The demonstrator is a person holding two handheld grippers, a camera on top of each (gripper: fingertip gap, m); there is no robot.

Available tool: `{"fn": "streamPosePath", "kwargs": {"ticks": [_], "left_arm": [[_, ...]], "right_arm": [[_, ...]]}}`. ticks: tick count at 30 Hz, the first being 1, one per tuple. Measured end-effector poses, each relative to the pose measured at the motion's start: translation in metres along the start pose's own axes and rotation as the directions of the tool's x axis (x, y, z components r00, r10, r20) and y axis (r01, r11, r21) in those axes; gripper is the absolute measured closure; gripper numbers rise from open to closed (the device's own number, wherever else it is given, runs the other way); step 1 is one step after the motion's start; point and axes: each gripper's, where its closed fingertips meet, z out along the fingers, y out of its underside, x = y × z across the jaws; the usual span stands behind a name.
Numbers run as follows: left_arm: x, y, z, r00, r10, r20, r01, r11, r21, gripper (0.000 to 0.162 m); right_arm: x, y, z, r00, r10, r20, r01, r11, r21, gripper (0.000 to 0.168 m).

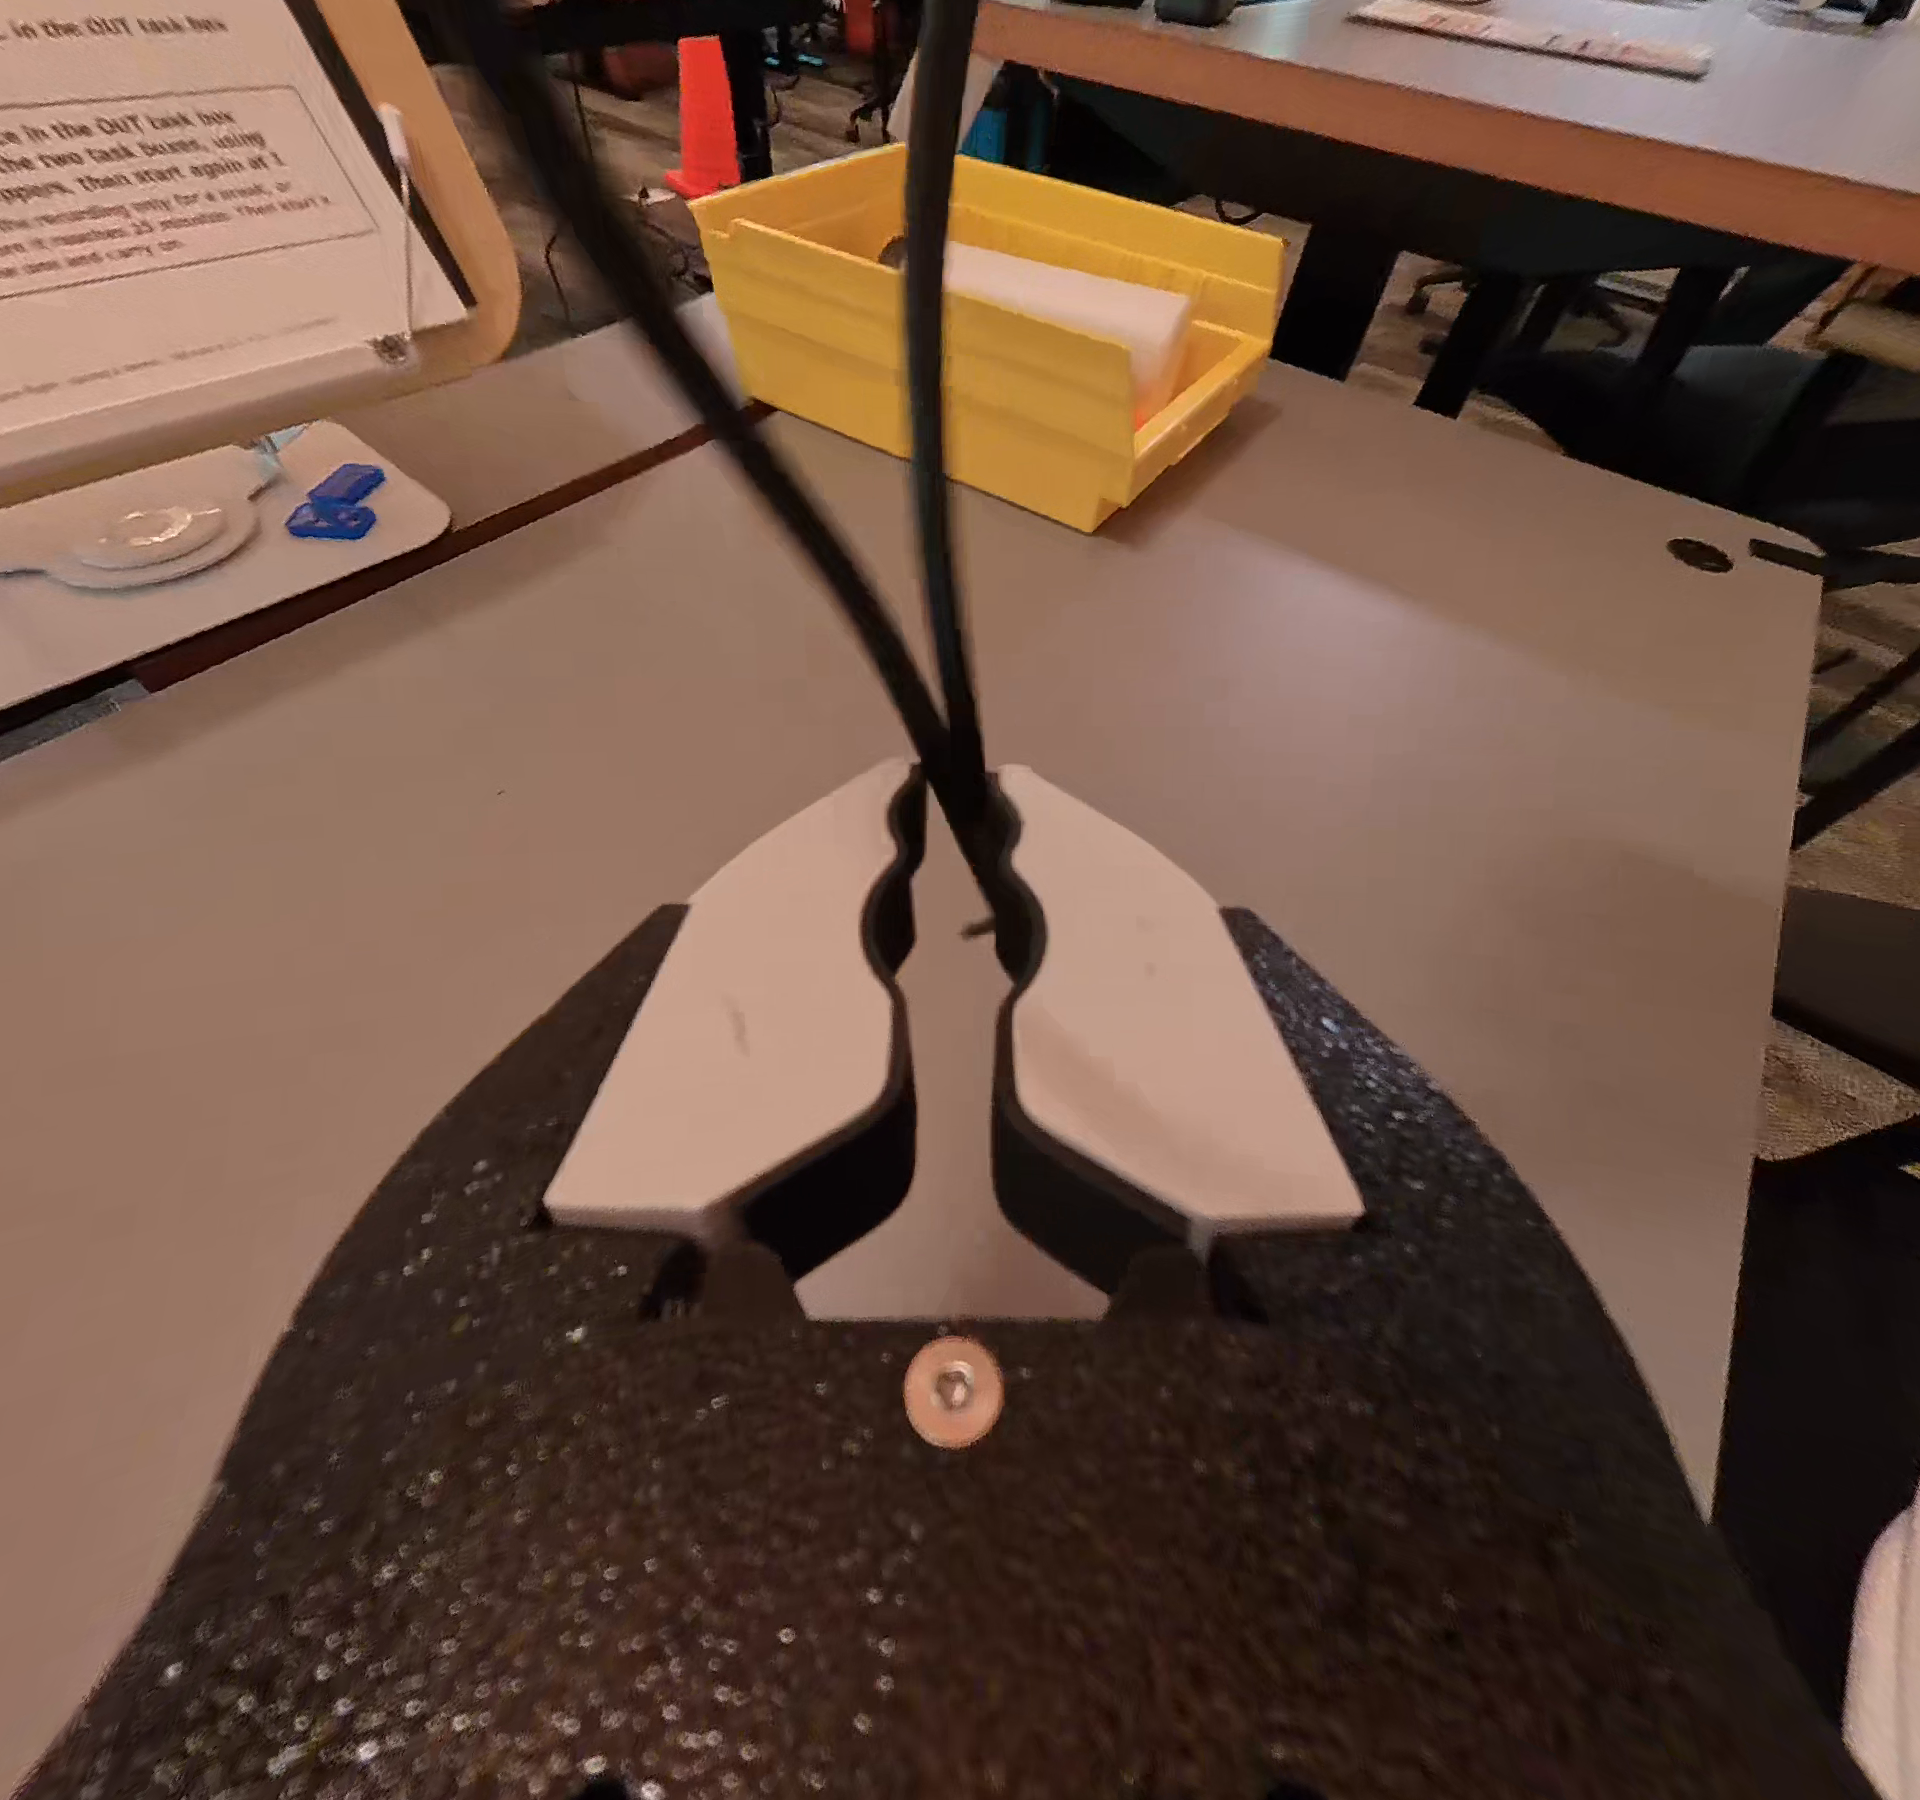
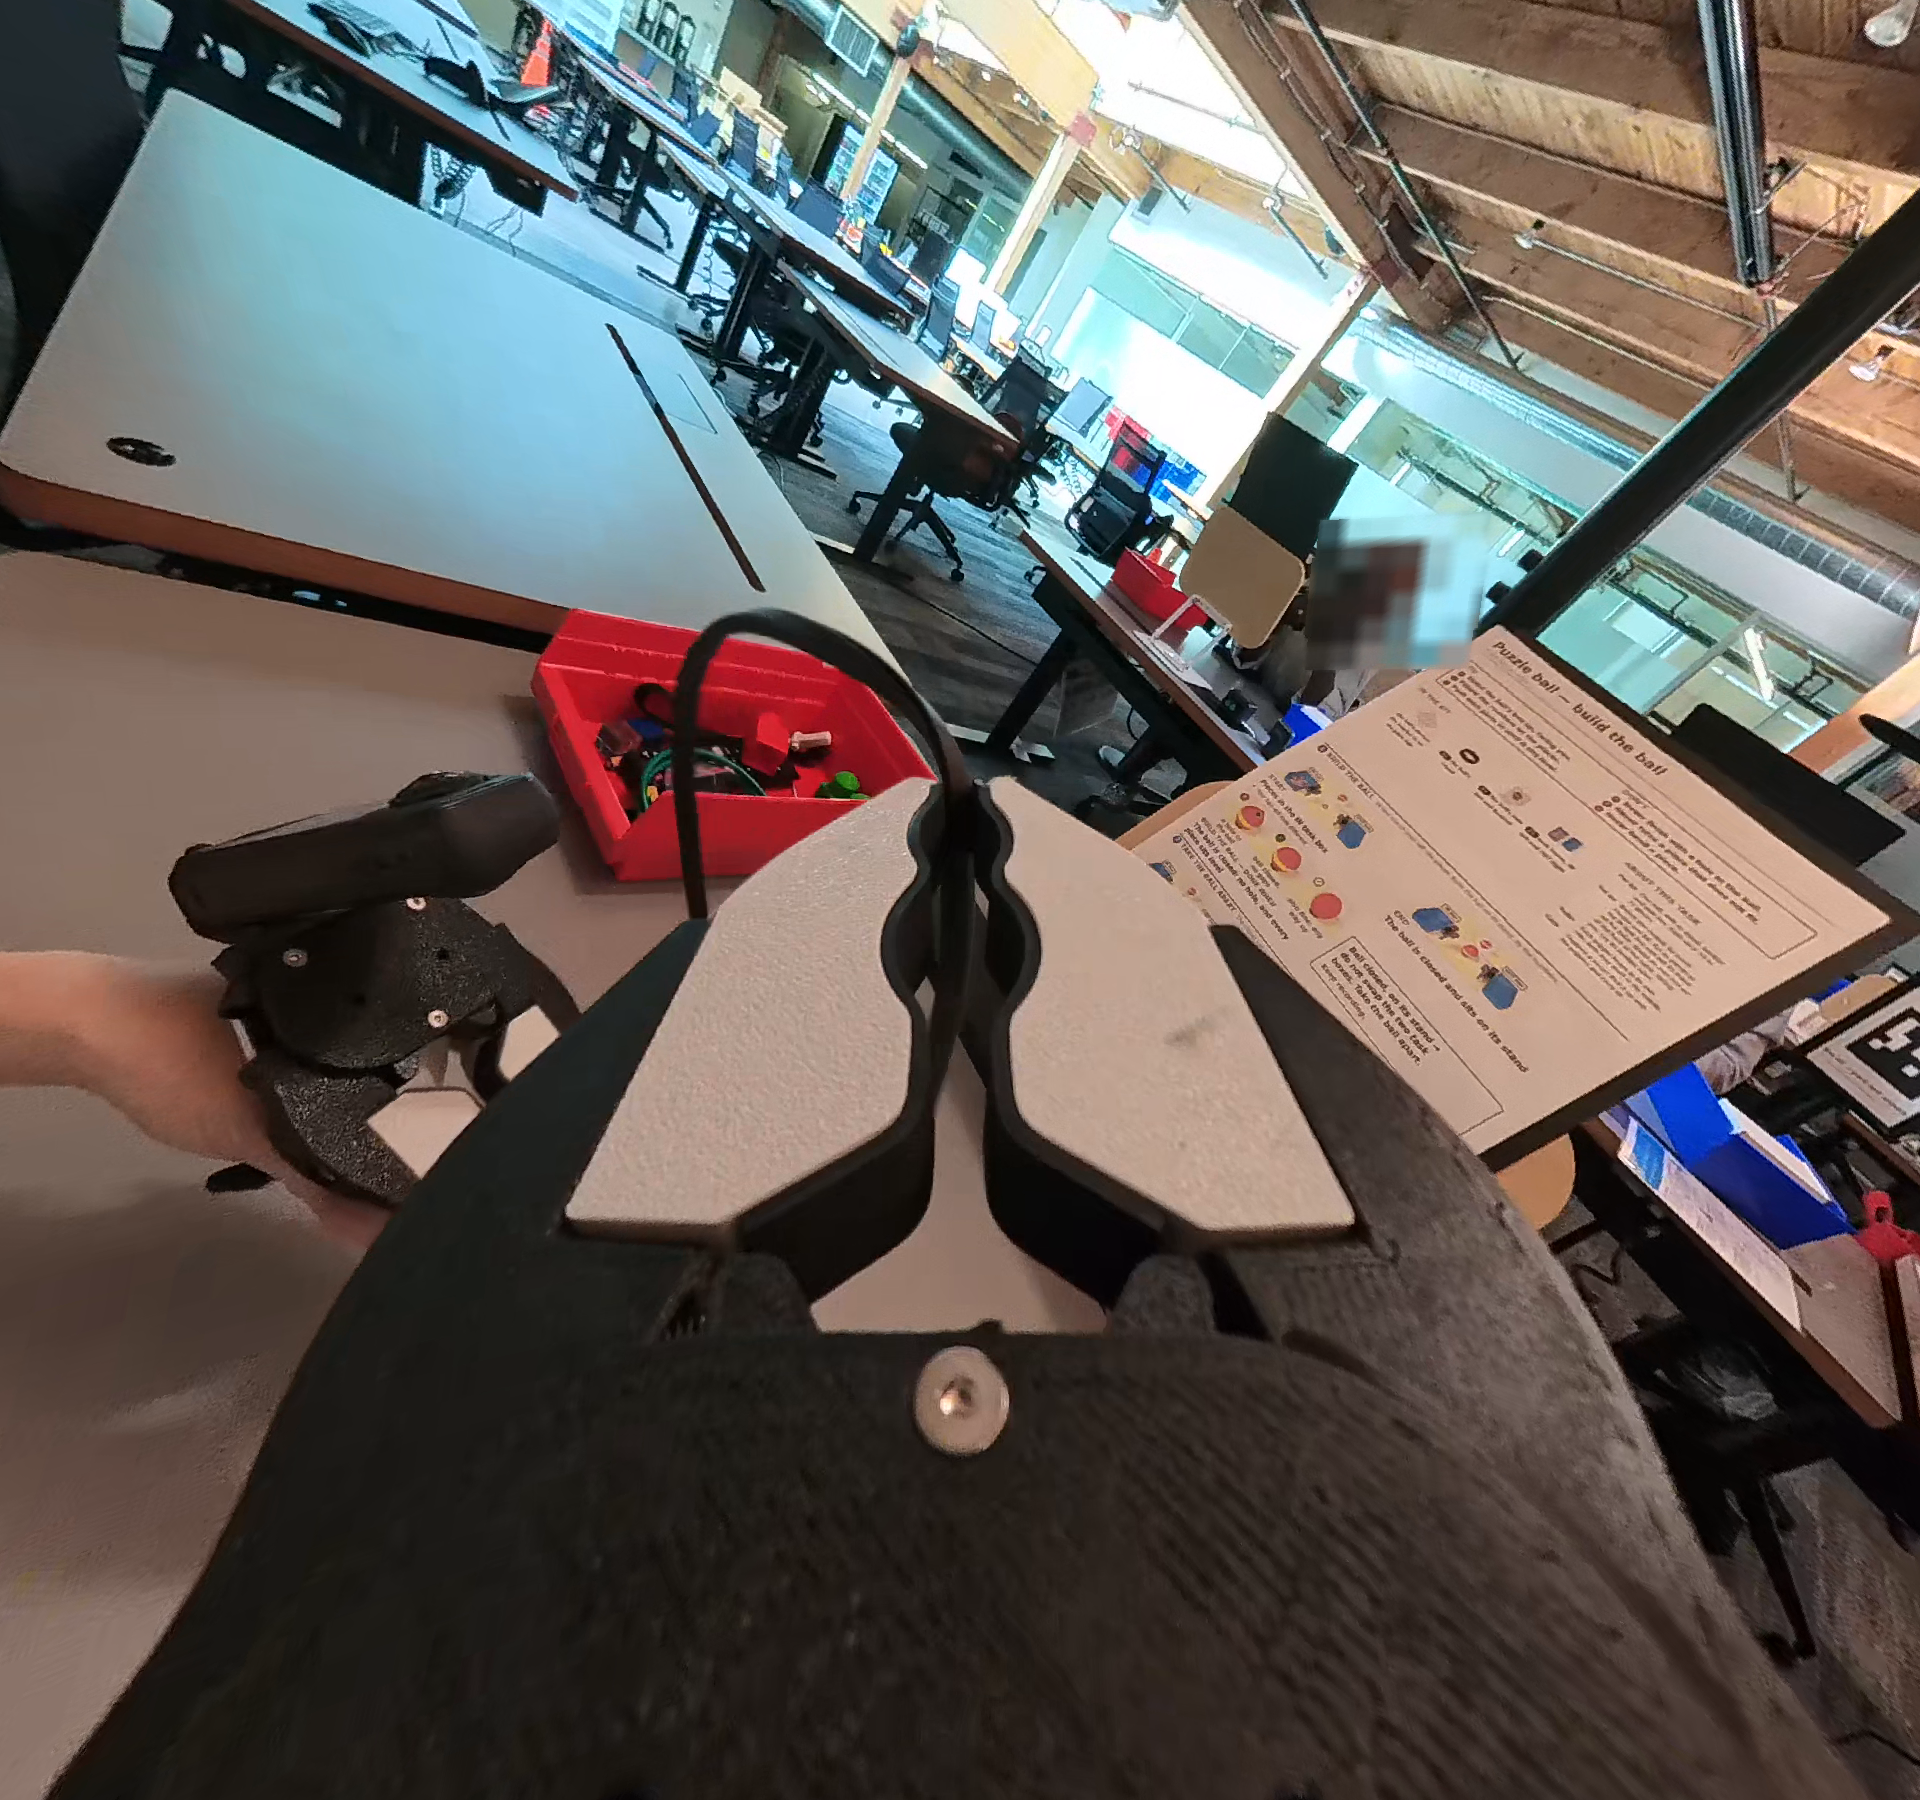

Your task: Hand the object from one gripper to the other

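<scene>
Cable (image 1: 940,503) pinched by both grippers: left (image 1: 958,794), right (image 2: 961,805).

Ahead of left tool (image 1: 956,794): bare bench (image 1: 1351,763) reaches to the yellow bin (image 1: 987,379).
Cable (image 1: 935,400): two black strands rise across the middle, blocking a straight pass forward.
Left side: sign board (image 1: 208,192) and its base crowd the corner.
Right tool (image 2: 961,805) side: red bin (image 2: 717,742) ahead, instruction sheet (image 2: 1507,888) to the right, open bench beyond.
</scene>
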Motion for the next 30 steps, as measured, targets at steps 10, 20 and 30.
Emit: {"fn": "streamPosePath", "kwargs": {"ticks": [10,20,30], "left_arm": [[0.0,0.001,0.012,1.0,-0.013,0.017,0.013,1.0,-0.003,0.145],[-0.006,-0.002,0.024,0.999,-0.025,0.044,0.025,1.0,-0.01,0.159],[-0.01,-0.007,-0.004,0.998,0.052,0.022,-0.051,0.998,-0.027,0.159]], "right_arm": [[-0.003,-0.008,-0.007,0.997,0.075,0.035,-0.076,0.996,0.046,0.164],[-0.009,-0.011,-0.003,0.995,0.09,0.048,-0.092,0.994,0.059,0.164],[0.054,0.06,-0.039,0.955,0.1,-0.28,-0.132,0.986,-0.099,0.163]]}}
